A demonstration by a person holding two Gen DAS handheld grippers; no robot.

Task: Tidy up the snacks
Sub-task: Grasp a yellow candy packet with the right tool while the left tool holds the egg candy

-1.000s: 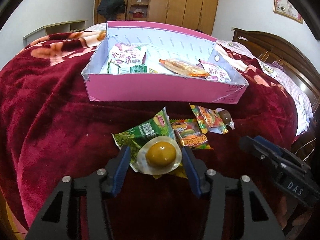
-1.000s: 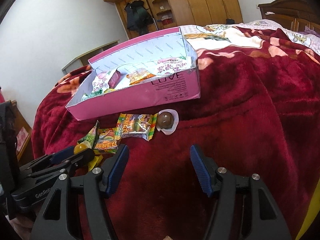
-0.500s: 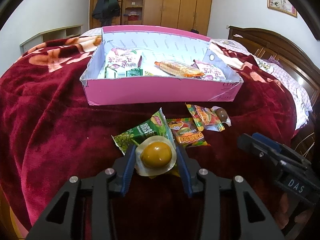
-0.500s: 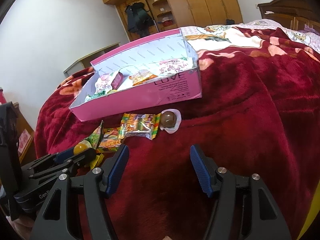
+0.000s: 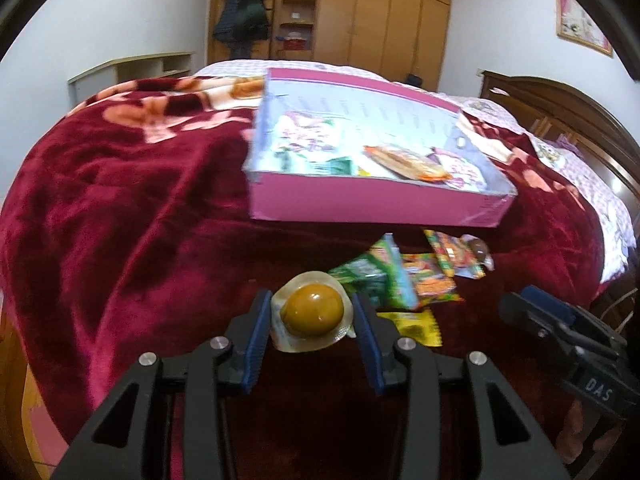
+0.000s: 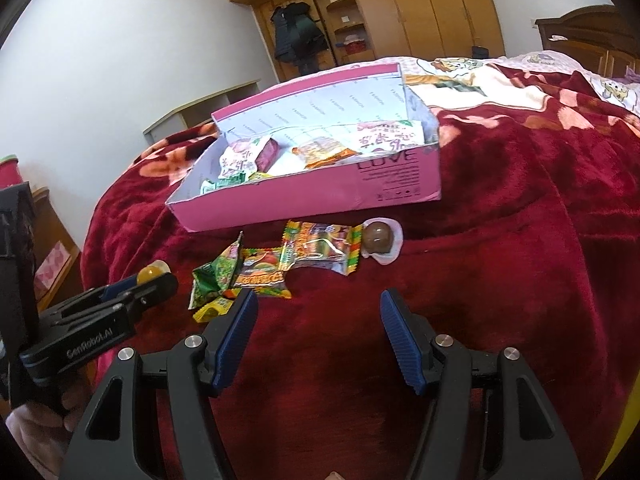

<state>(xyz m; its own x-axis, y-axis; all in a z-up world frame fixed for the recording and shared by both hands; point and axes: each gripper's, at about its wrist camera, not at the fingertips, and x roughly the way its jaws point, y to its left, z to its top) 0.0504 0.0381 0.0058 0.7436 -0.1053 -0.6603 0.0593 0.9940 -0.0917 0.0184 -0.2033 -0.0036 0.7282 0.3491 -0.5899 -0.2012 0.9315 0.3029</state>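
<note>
Two grippers appear above a red blanket (image 6: pixel 520 280). The left gripper (image 5: pixel 312 318) is clamped on a sealed egg pouch (image 5: pixel 312 314), lifted clear of the loose snack packets (image 6: pixel 256 276) beside it, short of the pink box (image 6: pixel 360 192). The pouch looks light, with a slippery film skirt around a firm, rounded core; judged best held across that core, as here, since a rim grip could slip. The right gripper (image 6: pixel 316 328) stands spread with nothing between its jaws. Legible writing: "LOVE" on the box wall, "GenRobot.AI" on the left gripper's body.
</note>
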